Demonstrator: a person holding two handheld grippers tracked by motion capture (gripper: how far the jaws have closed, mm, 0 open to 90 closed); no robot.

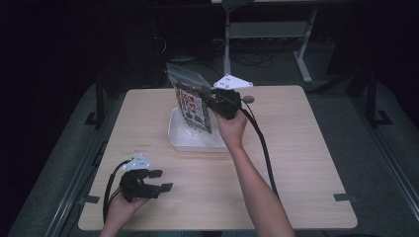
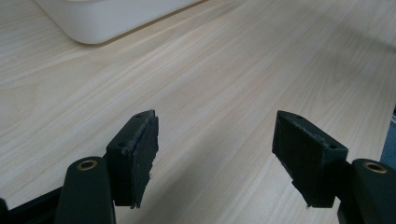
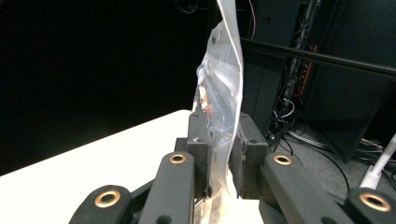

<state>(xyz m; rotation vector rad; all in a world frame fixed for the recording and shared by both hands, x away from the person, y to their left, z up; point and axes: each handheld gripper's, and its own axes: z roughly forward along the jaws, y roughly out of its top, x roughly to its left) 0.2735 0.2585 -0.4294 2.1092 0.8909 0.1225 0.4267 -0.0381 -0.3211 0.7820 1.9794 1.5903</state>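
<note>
Clear plastic bag (image 1: pixel 191 101) with printed red-and-white contents is held upright above the white tray (image 1: pixel 178 136), which sits on the wooden counter (image 1: pixel 296 163) near its far middle. The bag is clamped between the jaws of the right gripper (image 1: pixel 210 98); in the right gripper view the film (image 3: pixel 224 93) is seen pinched between both pads. The left gripper (image 1: pixel 160 180) is held low over the counter's near left corner, jaws spread apart, nothing between them.

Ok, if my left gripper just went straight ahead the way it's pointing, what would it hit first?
Probably the bare table: the open left gripper angles down at it. The white tray sits off to the side, though depth is unclear.
</note>
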